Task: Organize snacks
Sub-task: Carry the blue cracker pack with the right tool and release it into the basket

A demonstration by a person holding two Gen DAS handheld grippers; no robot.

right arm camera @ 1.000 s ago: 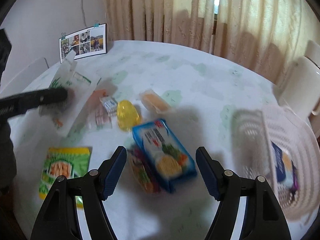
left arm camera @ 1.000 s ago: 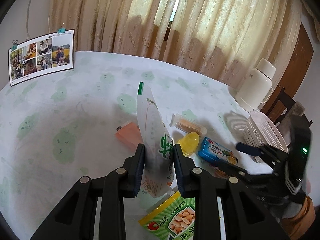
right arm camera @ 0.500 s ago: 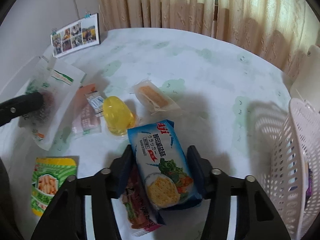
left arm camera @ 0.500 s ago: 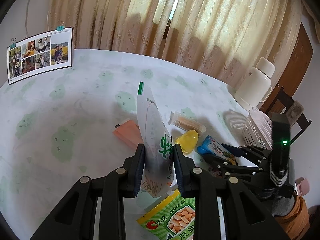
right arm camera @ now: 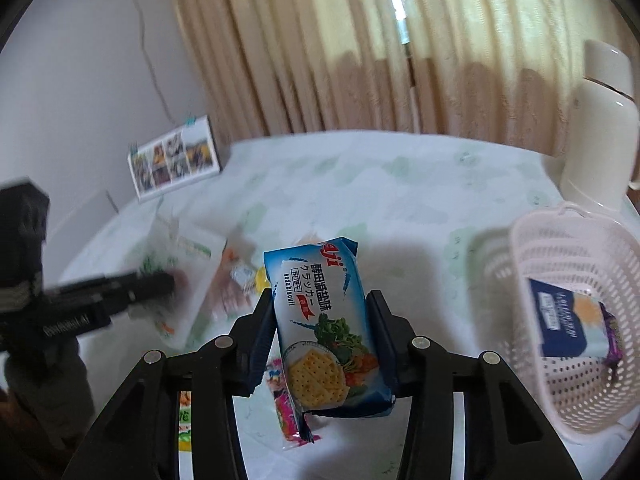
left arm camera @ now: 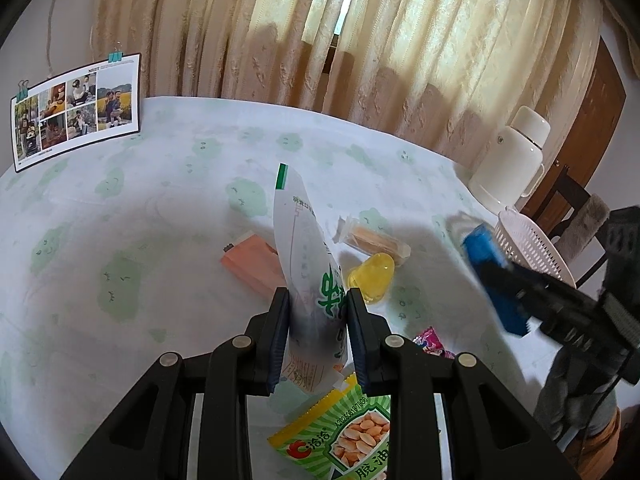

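My right gripper has a blue cracker pack between its pads, lifted off the table; the jaws are still closing on it. The left wrist view shows that pack blurred in the air beside the white basket. My left gripper is shut on a white and green pouch and holds it upright above the table. The basket stands at the right and has a dark blue packet in it.
On the patterned tablecloth lie a yellow jelly cup, an orange pack, a clear-wrapped biscuit, a green peanut bag and a pink wrapper. A white thermos stands behind the basket, a photo card far left.
My right gripper closed around the blue cracker pack and lifted it off the table toward the basket. The left gripper and its pouch have stayed put.
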